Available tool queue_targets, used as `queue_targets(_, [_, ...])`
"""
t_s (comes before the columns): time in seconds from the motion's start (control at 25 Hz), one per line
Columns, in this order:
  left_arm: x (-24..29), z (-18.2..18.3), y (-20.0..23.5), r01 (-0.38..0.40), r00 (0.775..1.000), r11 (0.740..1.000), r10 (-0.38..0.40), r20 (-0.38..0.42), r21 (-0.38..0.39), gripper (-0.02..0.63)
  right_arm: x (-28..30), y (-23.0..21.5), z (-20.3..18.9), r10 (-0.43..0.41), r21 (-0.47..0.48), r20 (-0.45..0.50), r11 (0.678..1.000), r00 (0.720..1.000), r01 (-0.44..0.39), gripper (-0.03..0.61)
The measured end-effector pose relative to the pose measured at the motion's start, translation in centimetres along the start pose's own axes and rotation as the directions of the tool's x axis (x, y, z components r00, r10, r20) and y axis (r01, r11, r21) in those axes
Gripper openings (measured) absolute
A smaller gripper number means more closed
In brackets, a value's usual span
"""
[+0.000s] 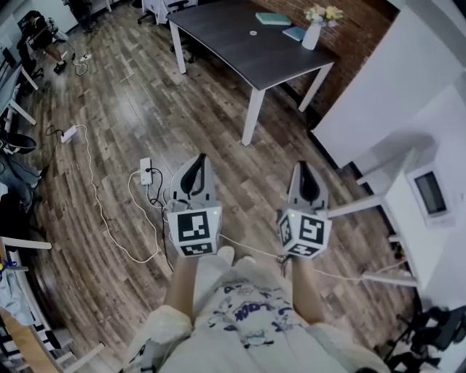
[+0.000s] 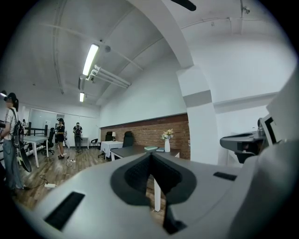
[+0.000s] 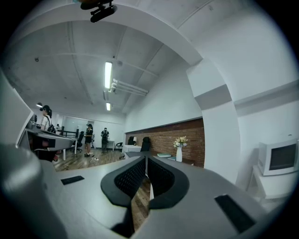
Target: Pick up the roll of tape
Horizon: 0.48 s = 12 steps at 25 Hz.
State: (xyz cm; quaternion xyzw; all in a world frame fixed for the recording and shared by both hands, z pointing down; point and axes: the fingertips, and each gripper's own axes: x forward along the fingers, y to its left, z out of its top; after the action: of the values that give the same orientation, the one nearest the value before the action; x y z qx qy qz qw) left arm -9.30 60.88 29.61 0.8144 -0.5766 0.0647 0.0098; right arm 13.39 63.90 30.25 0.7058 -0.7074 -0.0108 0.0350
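Observation:
A small pale ring (image 1: 253,33), which may be the roll of tape, lies on the dark table (image 1: 226,44) far ahead of me. I hold both grippers level at waist height over the wooden floor, well short of that table. My left gripper (image 1: 196,164) has its jaws together with nothing between them, and its own view shows the black pads meeting (image 2: 151,161). The right gripper (image 1: 302,171) is shut and empty too (image 3: 146,161). Both gripper views look toward the table (image 2: 135,150) and the brick wall behind it.
On the table stand a white vase of flowers (image 1: 313,29) and two books (image 1: 273,18). White cables and a power strip (image 1: 145,171) lie on the floor to my left. A white desk with a monitor (image 1: 429,193) stands on the right. People (image 2: 60,137) stand far off.

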Motion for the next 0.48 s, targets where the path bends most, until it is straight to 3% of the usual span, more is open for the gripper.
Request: queue_targets(0.48, [0.8,-1.0,2.4,0.013,1.0,1.0,-0.013,-0.013,0.007,0.002,1.1,2.0,-1.1,-0.008,0.01,-0.018,1.0,1.0,0.008,0.017])
